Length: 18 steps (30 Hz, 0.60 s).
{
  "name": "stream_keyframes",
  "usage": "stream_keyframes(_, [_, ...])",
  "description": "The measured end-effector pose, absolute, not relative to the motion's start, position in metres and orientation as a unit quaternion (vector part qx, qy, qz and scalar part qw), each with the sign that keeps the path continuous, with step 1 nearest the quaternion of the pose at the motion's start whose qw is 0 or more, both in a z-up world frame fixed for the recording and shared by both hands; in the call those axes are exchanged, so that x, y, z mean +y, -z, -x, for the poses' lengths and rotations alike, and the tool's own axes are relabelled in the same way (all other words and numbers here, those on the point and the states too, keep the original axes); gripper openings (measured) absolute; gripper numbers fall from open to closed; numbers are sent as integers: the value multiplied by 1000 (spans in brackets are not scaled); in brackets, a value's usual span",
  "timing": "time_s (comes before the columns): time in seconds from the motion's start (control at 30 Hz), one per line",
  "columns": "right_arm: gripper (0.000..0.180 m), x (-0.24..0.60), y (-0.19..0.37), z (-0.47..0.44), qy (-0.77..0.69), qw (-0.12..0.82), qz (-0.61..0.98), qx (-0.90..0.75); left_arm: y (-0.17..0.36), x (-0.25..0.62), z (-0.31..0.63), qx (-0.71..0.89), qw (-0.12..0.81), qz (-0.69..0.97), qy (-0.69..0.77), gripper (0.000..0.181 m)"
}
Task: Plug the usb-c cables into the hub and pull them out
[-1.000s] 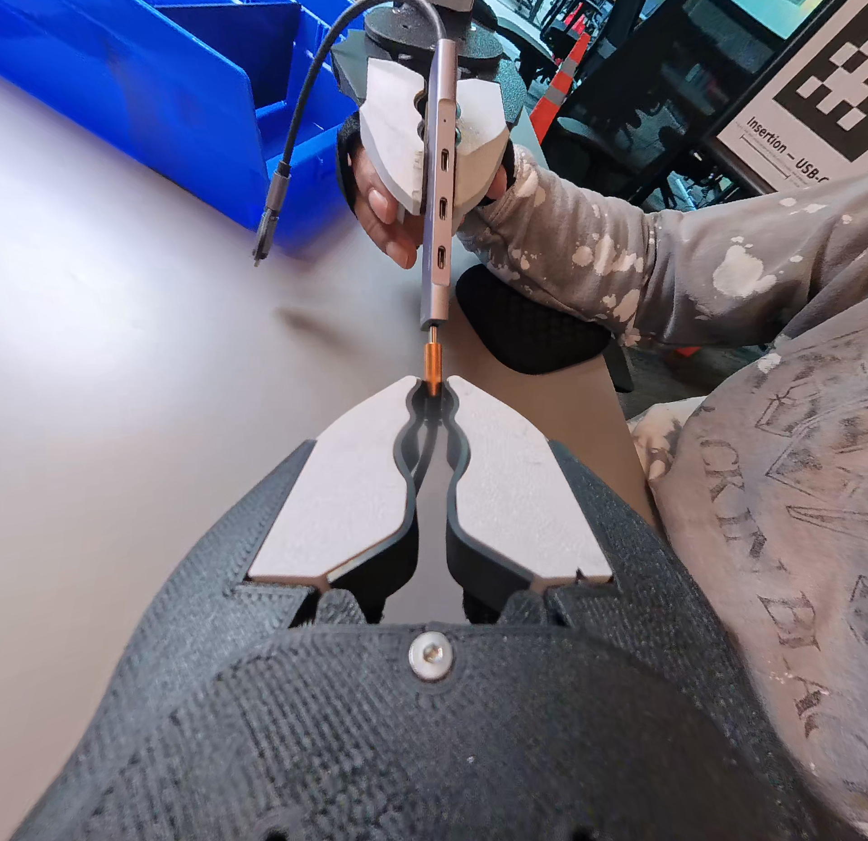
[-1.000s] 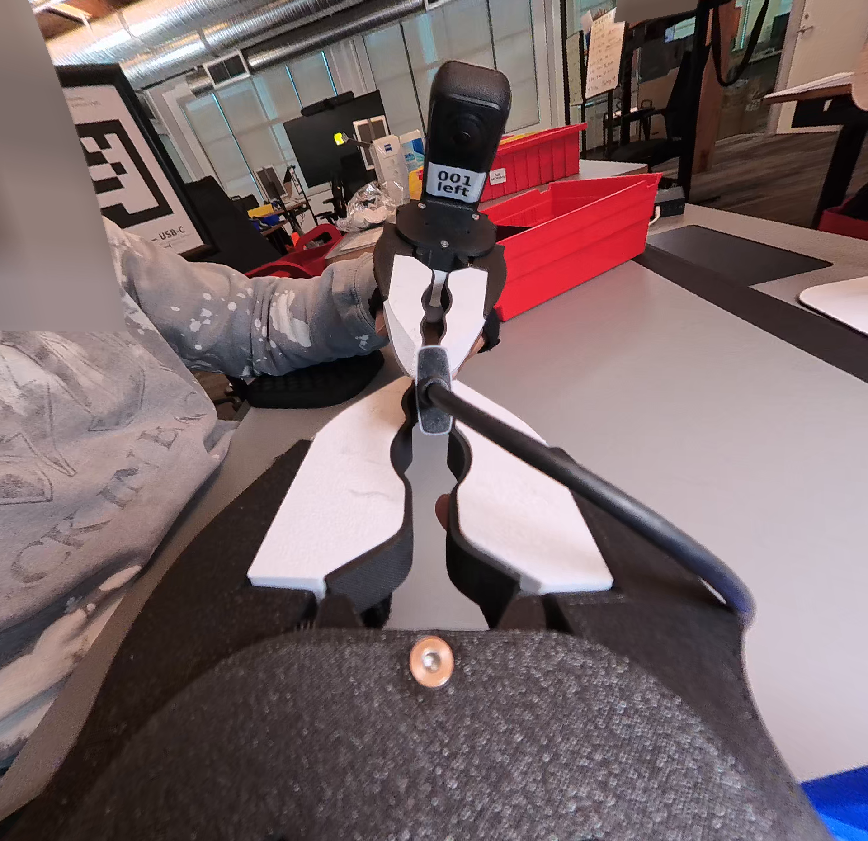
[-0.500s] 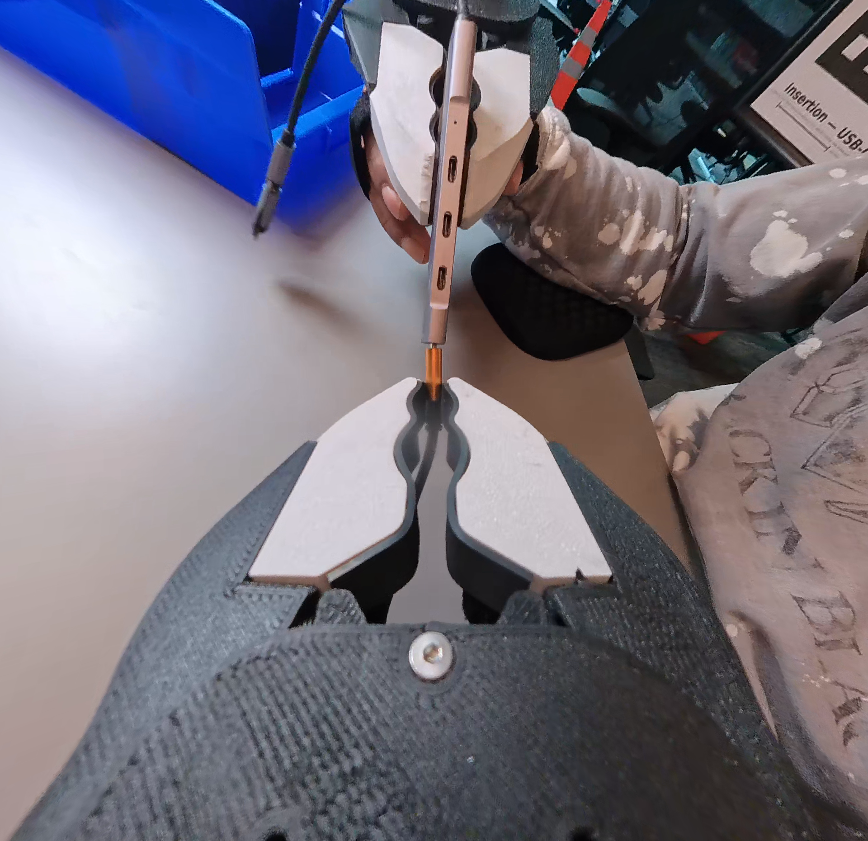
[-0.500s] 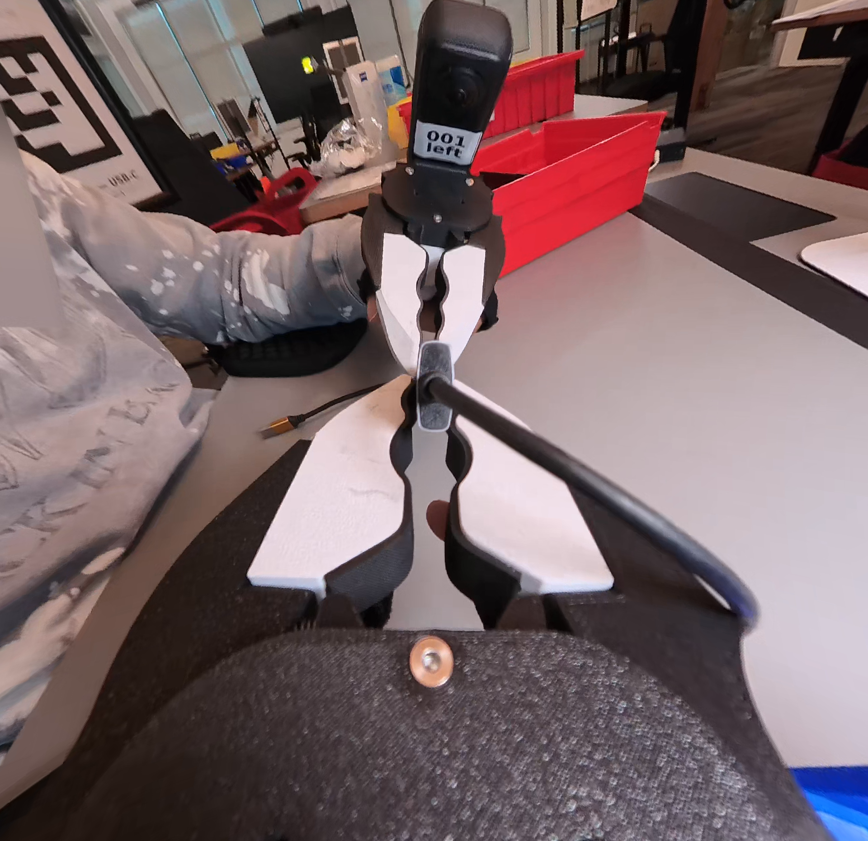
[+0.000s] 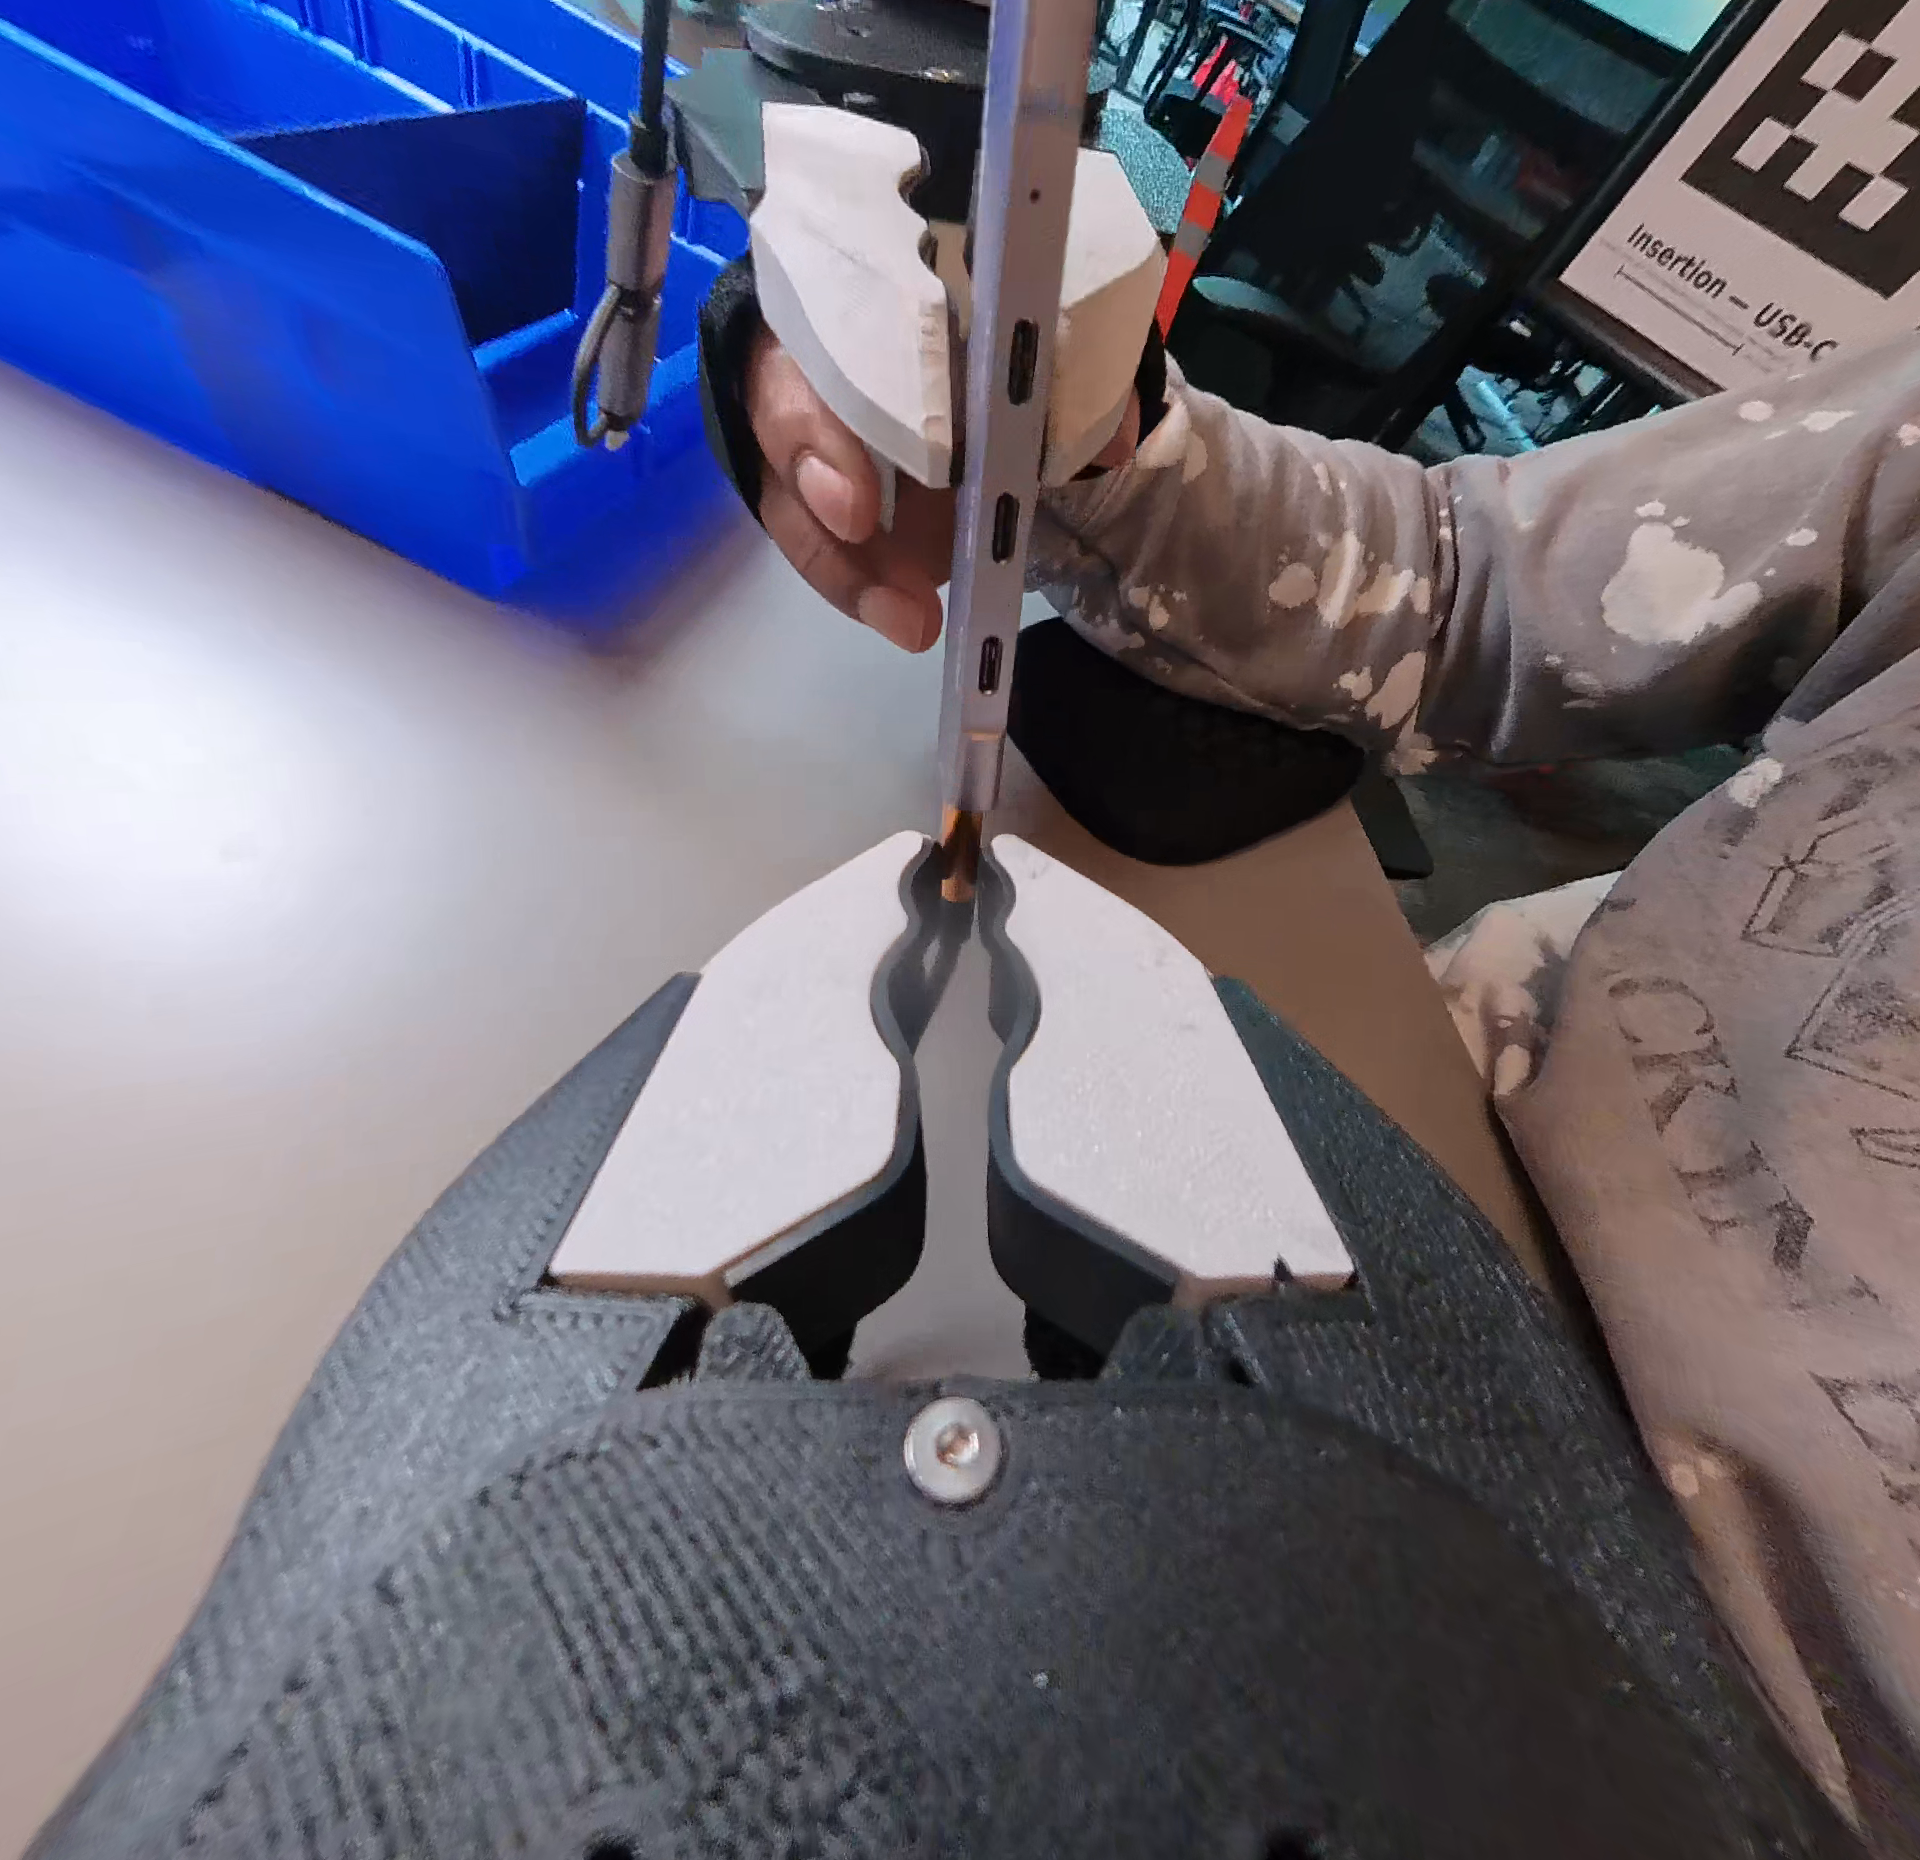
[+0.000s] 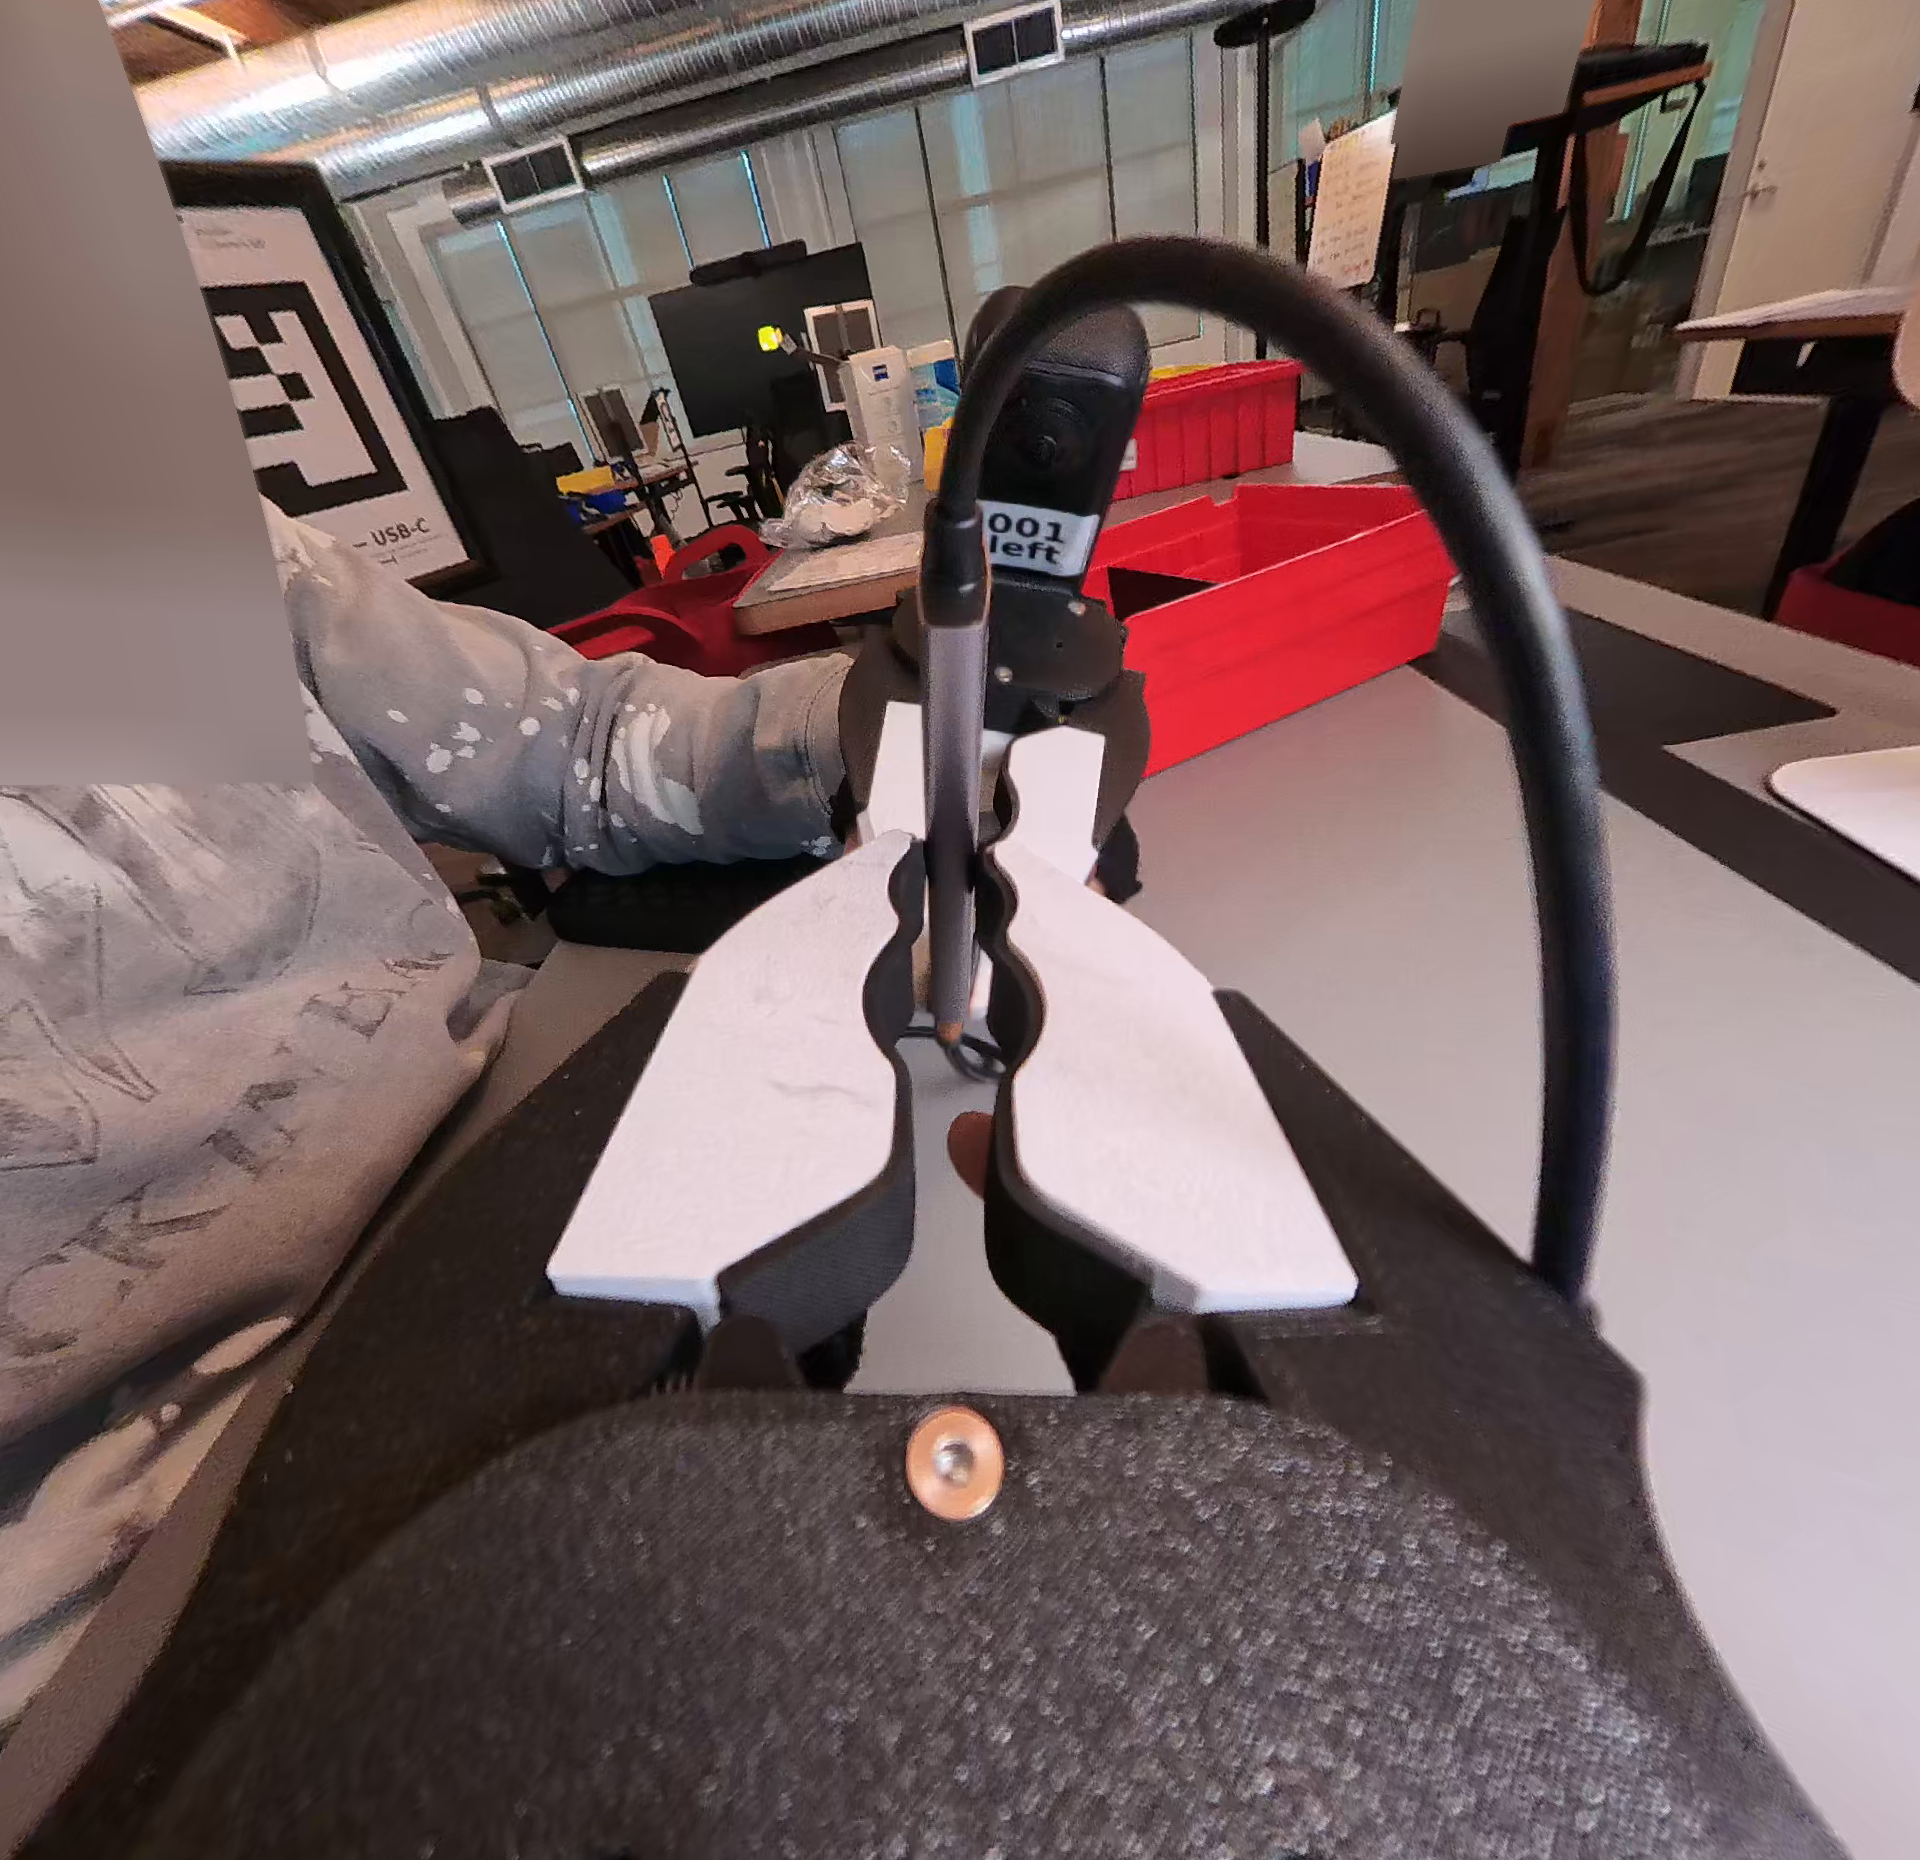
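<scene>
Closer: hub (image 5: 1000, 376) | plug (image 5: 958, 856) pinched in left gripper (image 5: 954, 854)

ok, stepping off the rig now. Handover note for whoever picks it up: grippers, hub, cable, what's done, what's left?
Left hand-held gripper: shut on the orange USB-C plug.
Right hand-held gripper: shut on the grey hub, held in the air above the table.
Plug meets the hub's end port; it looks seated, but the depth is unclear.
The three side ports are empty. The hub's own lead dangles in front of the blue bin.
Done: plug lined up, probably inserted.
Left: confirm it is seated, then pull it out.
</scene>
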State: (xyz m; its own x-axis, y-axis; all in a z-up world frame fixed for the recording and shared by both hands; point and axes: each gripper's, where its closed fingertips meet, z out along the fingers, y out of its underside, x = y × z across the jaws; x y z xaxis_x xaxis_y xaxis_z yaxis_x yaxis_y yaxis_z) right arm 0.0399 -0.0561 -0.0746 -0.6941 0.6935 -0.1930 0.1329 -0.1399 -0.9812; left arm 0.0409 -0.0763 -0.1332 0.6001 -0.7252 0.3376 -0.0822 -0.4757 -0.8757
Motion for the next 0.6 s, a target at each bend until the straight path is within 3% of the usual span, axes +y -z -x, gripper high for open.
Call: stream_keyframes(0.6, [9,-56,76,-36,-644,266,330,-637,117,-76,-21,274,492,773,290,7])
